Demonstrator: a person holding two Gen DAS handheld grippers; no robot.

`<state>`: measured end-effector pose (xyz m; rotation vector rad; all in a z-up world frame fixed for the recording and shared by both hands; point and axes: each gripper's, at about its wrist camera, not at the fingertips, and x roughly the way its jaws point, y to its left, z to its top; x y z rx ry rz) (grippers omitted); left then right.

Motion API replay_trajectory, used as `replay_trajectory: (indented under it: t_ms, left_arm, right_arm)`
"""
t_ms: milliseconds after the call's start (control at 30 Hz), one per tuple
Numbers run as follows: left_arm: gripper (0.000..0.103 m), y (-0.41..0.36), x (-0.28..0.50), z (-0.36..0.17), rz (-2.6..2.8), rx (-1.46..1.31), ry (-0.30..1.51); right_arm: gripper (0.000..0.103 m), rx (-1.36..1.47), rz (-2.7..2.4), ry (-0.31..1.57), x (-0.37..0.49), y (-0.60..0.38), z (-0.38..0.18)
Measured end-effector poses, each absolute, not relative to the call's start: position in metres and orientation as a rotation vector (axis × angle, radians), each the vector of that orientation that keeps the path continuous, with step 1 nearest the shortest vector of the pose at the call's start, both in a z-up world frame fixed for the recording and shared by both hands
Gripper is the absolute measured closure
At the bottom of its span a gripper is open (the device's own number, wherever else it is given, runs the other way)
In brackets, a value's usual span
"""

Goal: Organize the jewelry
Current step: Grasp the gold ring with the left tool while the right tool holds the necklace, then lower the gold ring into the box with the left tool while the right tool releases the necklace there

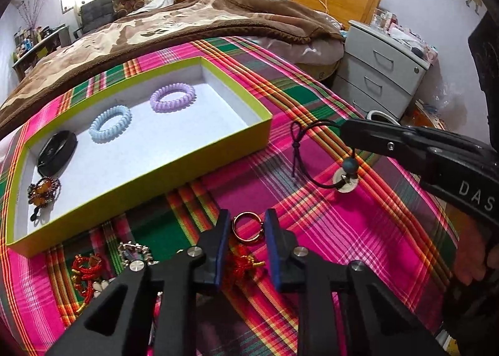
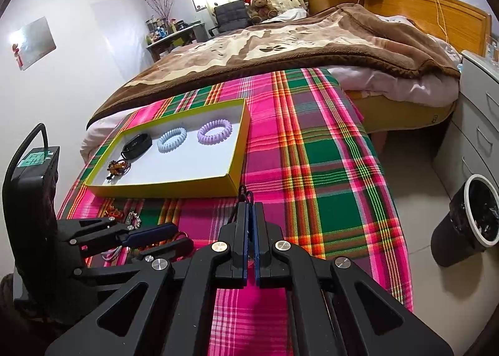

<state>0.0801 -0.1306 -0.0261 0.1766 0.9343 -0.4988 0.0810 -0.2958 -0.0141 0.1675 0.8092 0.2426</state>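
Nearest the left wrist camera, the left claw [image 1: 246,226] points down at a gold ring [image 1: 248,227] lying on the plaid cloth [image 1: 358,215] that covers the bed. Its blue pads [image 1: 222,240] stand on either side of the ring, narrowly apart, and whether they already press on it cannot be told. Red beaded pieces [image 1: 85,271] and a silver chain [image 1: 134,251] wait loose beside it, apparently still to be sorted. Beyond them sits the shallow yellow-green box [image 1: 199,150], where a purple coil band [image 1: 173,97], a blue coil band [image 1: 109,121], a black bangle [image 1: 57,152] and an amber brooch [image 1: 43,189] lie well apart, probably so nothing tangles. To the right, the right claw [image 1: 346,129] is clamped on a dark cord necklace [image 1: 315,153], whose bead and pale disc hang down to the cloth.

From the right wrist camera, the right claw [image 2: 249,212] shows its pads together, with loops of the cord [image 2: 246,195] poking out at the tips, just short of the box [image 2: 232,180]; the carry into it looks to be the step in hand. Lower left, the left claw [image 2: 162,236] hovers low over the loose pieces.
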Motion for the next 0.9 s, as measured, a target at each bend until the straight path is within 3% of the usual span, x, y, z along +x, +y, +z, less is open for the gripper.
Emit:
replay_trajectory:
  t_ms: [900]
  left_arm:
    - [0.08, -0.062, 0.105, 0.017, -0.379, 0.062, 0.845]
  right_arm:
    - [0.101, 0.156, 0.305, 0.741, 0.102, -0.269, 0.026]
